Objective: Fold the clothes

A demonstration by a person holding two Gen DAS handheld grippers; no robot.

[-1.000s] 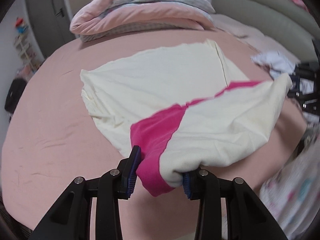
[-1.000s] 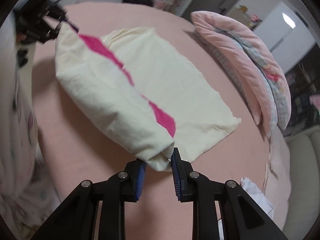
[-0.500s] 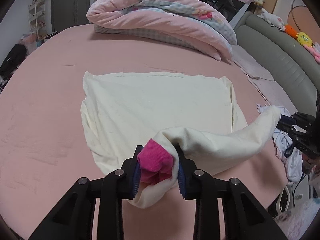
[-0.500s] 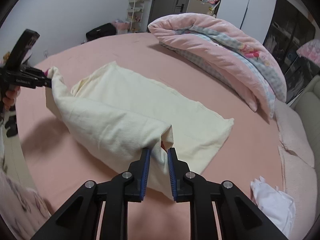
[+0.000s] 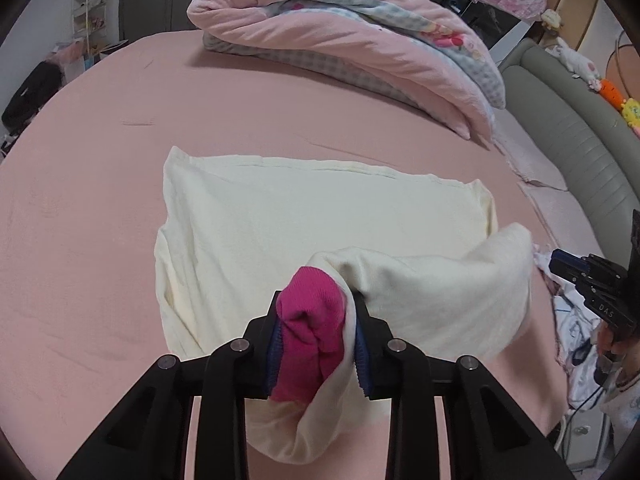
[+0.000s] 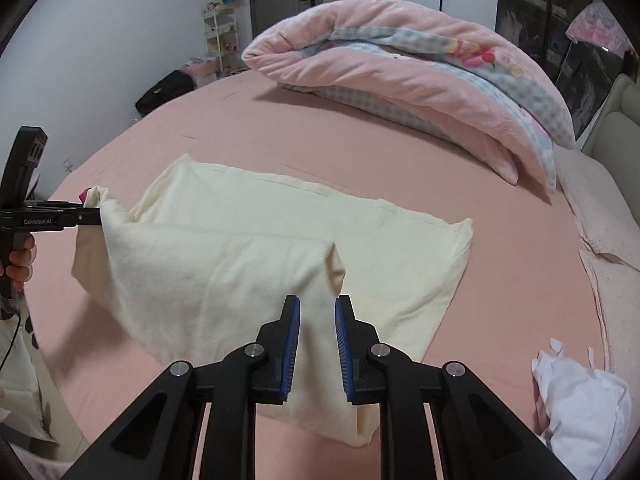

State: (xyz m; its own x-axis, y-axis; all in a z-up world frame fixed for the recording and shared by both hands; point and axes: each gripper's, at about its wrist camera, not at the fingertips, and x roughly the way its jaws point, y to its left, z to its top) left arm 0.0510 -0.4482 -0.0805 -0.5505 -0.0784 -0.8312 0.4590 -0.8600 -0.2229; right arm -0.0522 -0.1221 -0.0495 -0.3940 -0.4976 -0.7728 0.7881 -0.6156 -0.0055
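A cream garment [image 5: 300,216] lies spread on the pink bed, with its near edge lifted and doubled over towards the far side. My left gripper [image 5: 318,320] is shut on one lifted corner, where bunched magenta trim [image 5: 312,312] shows between the pads. My right gripper [image 6: 318,312] is shut on the other lifted corner, and cream cloth [image 6: 224,272] runs up between its fingers and hangs below them. In the right wrist view the left gripper [image 6: 90,216] holds its corner at the far left. The right gripper [image 5: 560,264] shows at the right edge of the left wrist view.
A folded pink and checked quilt [image 5: 360,40] lies across the far side of the bed [image 5: 80,240]. A pile of white clothes [image 6: 580,400] sits at the bed's right edge. A grey padded headboard [image 5: 580,132] curves along the right. A hand [image 6: 18,264] grips the left handle.
Both grippers carried the lifted edge forward over the garment and lower. The wide magenta band seen a second ago is folded under; only a bunch at the left gripper shows.
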